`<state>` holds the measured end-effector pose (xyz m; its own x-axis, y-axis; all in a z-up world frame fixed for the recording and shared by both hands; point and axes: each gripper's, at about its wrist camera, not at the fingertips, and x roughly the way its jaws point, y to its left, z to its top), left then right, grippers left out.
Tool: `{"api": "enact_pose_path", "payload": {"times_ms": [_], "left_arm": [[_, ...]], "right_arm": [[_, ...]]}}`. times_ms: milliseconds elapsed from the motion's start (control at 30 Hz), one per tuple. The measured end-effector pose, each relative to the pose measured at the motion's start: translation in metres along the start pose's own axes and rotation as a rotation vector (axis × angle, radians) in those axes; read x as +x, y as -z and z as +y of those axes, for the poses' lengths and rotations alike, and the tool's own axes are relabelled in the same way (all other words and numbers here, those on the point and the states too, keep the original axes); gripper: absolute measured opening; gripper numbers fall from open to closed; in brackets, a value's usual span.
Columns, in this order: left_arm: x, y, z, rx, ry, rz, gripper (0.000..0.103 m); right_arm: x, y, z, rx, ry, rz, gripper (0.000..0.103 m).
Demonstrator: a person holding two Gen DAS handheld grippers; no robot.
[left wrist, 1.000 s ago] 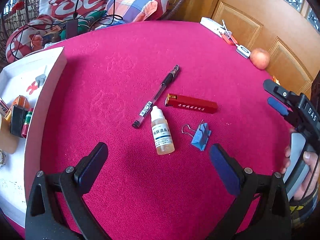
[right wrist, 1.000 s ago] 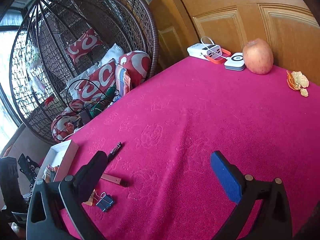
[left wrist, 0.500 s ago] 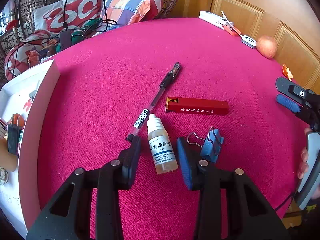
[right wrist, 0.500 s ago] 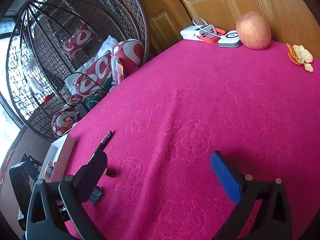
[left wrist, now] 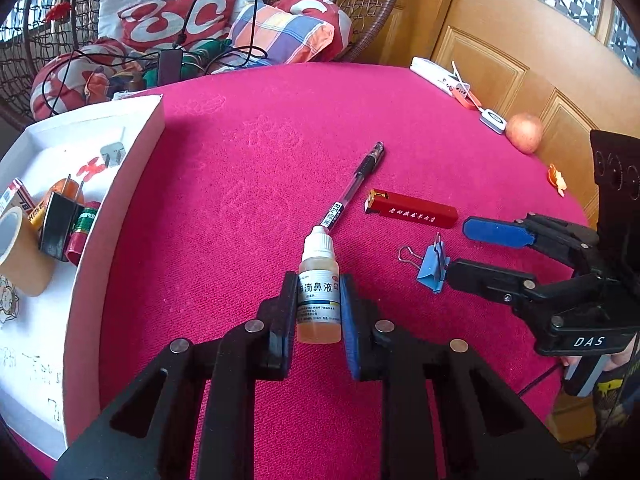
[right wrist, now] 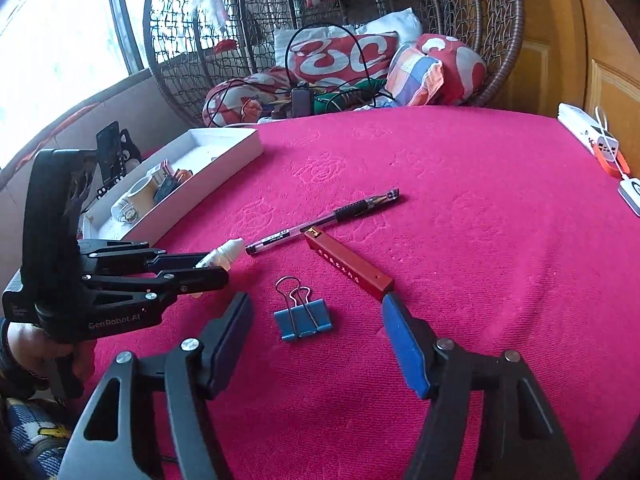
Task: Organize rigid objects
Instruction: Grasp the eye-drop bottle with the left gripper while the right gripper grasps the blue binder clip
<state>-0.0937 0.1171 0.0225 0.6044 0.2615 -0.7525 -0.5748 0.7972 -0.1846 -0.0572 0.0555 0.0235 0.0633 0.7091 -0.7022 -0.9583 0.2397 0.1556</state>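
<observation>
Left gripper (left wrist: 319, 308) has just been closing and its pads now clamp the nasal-drop bottle (left wrist: 319, 296) across the label, cap pointing away along the line of the fingers, toward the pen's (left wrist: 352, 189) near end. The bottle's long axis runs with the tongs, so the squeeze falls across its narrow body; it looks to be lying on the red tablecloth (left wrist: 248, 184) with no lift yet. The white tray (left wrist: 120, 200), already holding a tape roll, batteries and a plug, sits off to this hand's left, well apart from the bottle, so the carry I would expect goes leftward.

Over to the right gripper (right wrist: 316, 320): jaws have just been closing but stand apart, nothing pinched. The blue binder clip (right wrist: 303, 318) lies flat between the two fingertips, wire handles pointing away from the camera, body across the gap. Neither pad touches it as far as I can tell. The right-hand blue pad (right wrist: 404, 344) sits just beside the near end of the red lighter (right wrist: 348, 266), which slants away up-left; closing further could nudge that end. The right hand is plainly nearer the clip, the left has the bottle
</observation>
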Motion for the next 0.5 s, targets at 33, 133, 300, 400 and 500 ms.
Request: {"api": "enact_pose_path", "payload": {"times_ms": [33, 133, 300, 400, 500], "left_arm": [[-0.002, 0.000, 0.000, -0.004, 0.004, -0.008, 0.019], [-0.008, -0.001, 0.000, -0.004, 0.016, -0.025, 0.019], [-0.015, 0.001, -0.003, 0.009, 0.025, -0.046, 0.019], [-0.022, 0.001, -0.005, 0.020, 0.019, -0.068, 0.019], [-0.030, -0.001, -0.004, 0.019, 0.021, -0.092, 0.019]], "right_arm": [[0.004, 0.000, 0.001, -0.004, -0.004, 0.015, 0.062], [0.012, -0.002, 0.007, -0.024, -0.008, 0.050, 0.062], [0.028, -0.003, 0.017, -0.080, 0.056, 0.099, 0.054], [0.027, -0.002, 0.024, -0.141, 0.124, 0.114, 0.032], [0.020, 0.000, 0.026, -0.154, 0.130, 0.095, 0.032]]}}
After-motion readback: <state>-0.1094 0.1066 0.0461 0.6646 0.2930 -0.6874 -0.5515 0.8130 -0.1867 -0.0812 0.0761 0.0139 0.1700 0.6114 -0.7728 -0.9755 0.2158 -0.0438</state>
